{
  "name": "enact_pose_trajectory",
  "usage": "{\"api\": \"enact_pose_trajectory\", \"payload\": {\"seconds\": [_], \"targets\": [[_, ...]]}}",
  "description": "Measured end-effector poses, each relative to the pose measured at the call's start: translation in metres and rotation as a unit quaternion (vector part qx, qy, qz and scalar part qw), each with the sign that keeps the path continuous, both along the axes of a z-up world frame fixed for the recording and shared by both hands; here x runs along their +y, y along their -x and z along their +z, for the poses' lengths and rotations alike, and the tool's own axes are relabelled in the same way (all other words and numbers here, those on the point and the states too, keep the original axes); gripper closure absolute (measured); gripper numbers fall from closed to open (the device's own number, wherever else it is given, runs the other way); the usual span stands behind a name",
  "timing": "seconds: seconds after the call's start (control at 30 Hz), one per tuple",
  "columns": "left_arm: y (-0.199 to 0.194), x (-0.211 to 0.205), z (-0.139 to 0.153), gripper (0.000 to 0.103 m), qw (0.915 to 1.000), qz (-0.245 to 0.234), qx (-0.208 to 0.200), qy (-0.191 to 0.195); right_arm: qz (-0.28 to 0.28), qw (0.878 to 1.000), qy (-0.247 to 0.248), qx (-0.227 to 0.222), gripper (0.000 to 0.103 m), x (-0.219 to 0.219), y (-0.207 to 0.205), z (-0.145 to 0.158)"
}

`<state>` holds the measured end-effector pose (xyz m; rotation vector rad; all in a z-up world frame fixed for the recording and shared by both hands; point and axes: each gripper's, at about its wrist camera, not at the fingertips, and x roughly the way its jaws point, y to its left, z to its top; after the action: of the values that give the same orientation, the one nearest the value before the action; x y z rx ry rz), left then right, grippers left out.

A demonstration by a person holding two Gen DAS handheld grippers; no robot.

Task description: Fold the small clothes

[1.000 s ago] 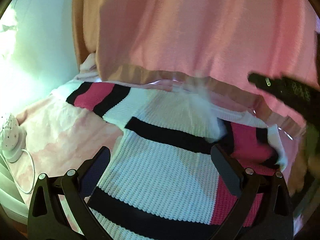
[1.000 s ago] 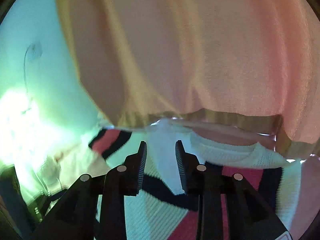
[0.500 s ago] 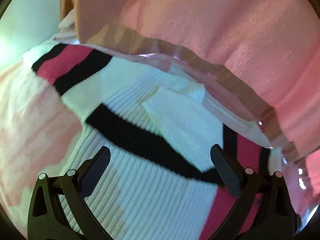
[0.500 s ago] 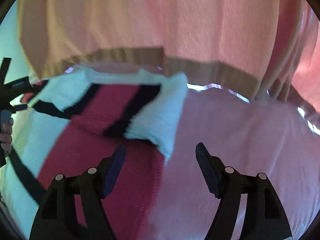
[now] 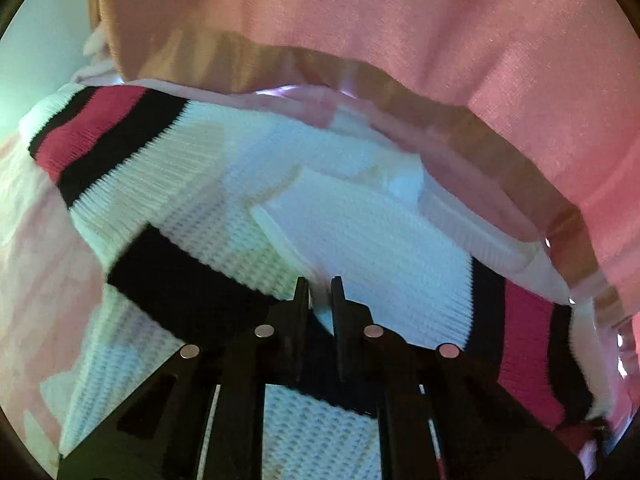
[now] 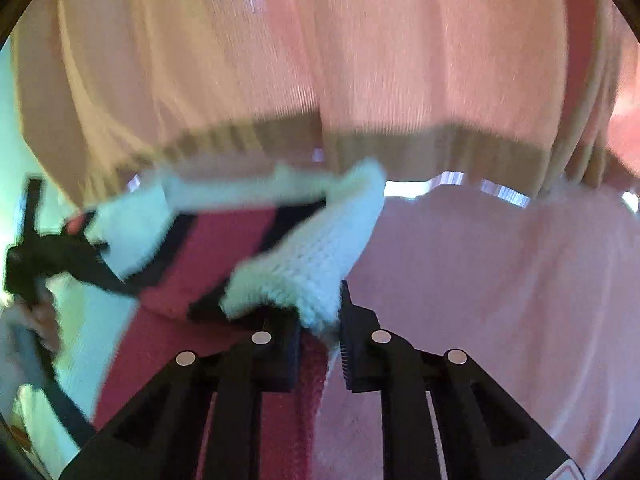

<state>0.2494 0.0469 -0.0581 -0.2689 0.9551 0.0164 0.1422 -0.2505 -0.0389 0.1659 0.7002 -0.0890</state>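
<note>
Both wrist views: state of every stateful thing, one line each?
left gripper: shut, pinching the white knit of the sweater
right gripper: jaws closing, white sleeve cuff between them
striped sweater: lying spread on the pink bedding, one white flap folded onto its middle
pink curtain: hanging, hem just above the bedding
</note>
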Motion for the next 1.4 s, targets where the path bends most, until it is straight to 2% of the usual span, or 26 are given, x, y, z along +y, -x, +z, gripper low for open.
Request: {"api": "enact_pose_trajectory", "payload": {"seconds": [0.07,0.17,0.2,0.23,0.37,0.43,0.5,0.53,0.6,0.67,0.7,0.77,0.8,0.87,0.9,0.97,1.03,1.07,1.1,1.13,1.2,1.27,1.33,1.4], "targets": [[-0.004,0.003,-0.009,0.092,0.9998,-0.002,0.013,-0.015,-0.016,0.999,0.035,0.014,0.089,-0.009,0.005,-0.003],[0.002,0.002,-0.013,0.092,0.9993,-0.017,0.001,-0.032,-0.043,0.993,0.025,0.11,0.089,-0.032,-0.007,-0.055],[0.003,0.0,-0.012,0.092,0.9991,-0.02,0.001,-0.038,-0.046,0.994,0.02,0.098,0.088,-0.033,-0.004,-0.056],[0.004,-0.001,-0.01,0.091,0.9988,-0.021,0.0,-0.044,-0.049,0.993,0.026,0.106,0.087,-0.03,-0.006,-0.053],[0.01,0.002,-0.003,0.09,0.999,-0.014,0.0,-0.042,-0.066,0.995,0.004,0.079,0.082,-0.017,0.015,-0.021],[0.014,0.002,0.005,0.09,0.9989,-0.011,-0.007,-0.045,-0.071,0.997,0.01,0.038,0.079,-0.007,0.032,0.0],[0.015,0.0,0.009,0.089,0.9989,-0.013,-0.011,-0.043,-0.046,0.999,0.001,0.003,0.078,0.002,0.03,0.011],[0.016,-0.005,0.009,0.088,0.9987,-0.019,-0.01,-0.047,-0.036,0.999,-0.002,0.003,0.079,0.005,0.023,0.014],[0.018,-0.011,0.004,0.088,0.9978,-0.029,-0.002,-0.059,-0.021,1.0,-0.007,0.019,0.085,0.007,0.005,0.002],[0.017,-0.016,-0.006,0.088,0.997,-0.032,0.009,-0.07,-0.026,0.997,0.003,0.073,0.091,0.002,-0.014,-0.028],[0.014,-0.016,-0.01,0.086,0.9967,-0.033,0.005,-0.074,-0.034,0.994,0.007,0.099,0.098,-0.006,-0.02,-0.047],[0.012,-0.016,-0.009,0.083,0.9963,-0.034,0.002,-0.08,-0.03,0.996,0.005,0.089,0.1,-0.014,-0.02,-0.048],[0.011,-0.015,-0.009,0.081,0.9964,-0.033,0.002,-0.078,-0.035,0.995,0.012,0.091,0.1,-0.014,-0.023,-0.04],[0.012,-0.007,-0.002,0.08,0.9977,-0.028,-0.007,-0.062,-0.05,0.996,0.023,0.067,0.097,-0.009,-0.019,-0.024],[0.014,0.0,0.005,0.079,0.9981,-0.02,-0.018,-0.056,-0.051,0.997,0.026,0.056,0.094,-0.005,-0.015,-0.018],[0.018,0.016,0.018,0.067,0.9982,-0.006,-0.037,-0.048,-0.046,0.998,0.024,0.033,0.094,0.007,-0.005,-0.003],[0.022,0.044,0.034,0.042,0.997,0.028,-0.059,-0.04,-0.034,0.999,0.013,0.019,0.091,0.019,0.005,0.006],[0.025,0.062,0.04,0.037,0.9959,0.048,-0.07,-0.032,-0.027,0.999,0.007,0.015,0.091,0.024,0.01,0.007],[0.025,0.08,0.045,0.025,0.9946,0.067,-0.075,-0.026,-0.019,1.0,0.003,0.01,0.09,0.03,0.017,0.009],[0.025,0.108,0.049,0.017,0.9921,0.099,-0.076,-0.015,-0.004,1.0,0.001,0.006,0.089,0.038,0.021,0.011],[0.023,0.154,0.051,0.016,0.9858,0.149,-0.077,0.004,0.021,1.0,0.017,-0.009,0.088,0.057,0.029,0.015],[0.015,0.209,0.047,0.016,0.9764,0.203,-0.071,0.016,0.037,0.998,0.039,-0.024,0.082,0.073,0.038,0.016],[0.001,0.257,0.041,0.017,0.966,0.252,-0.059,0.004,0.057,0.996,0.054,-0.034,0.064,0.089,0.039,0.015],[-0.016,0.292,0.034,0.017,0.9608,0.274,-0.044,-0.005,0.074,0.995,0.057,-0.035,0.062,0.101,0.039,0.01]]}}
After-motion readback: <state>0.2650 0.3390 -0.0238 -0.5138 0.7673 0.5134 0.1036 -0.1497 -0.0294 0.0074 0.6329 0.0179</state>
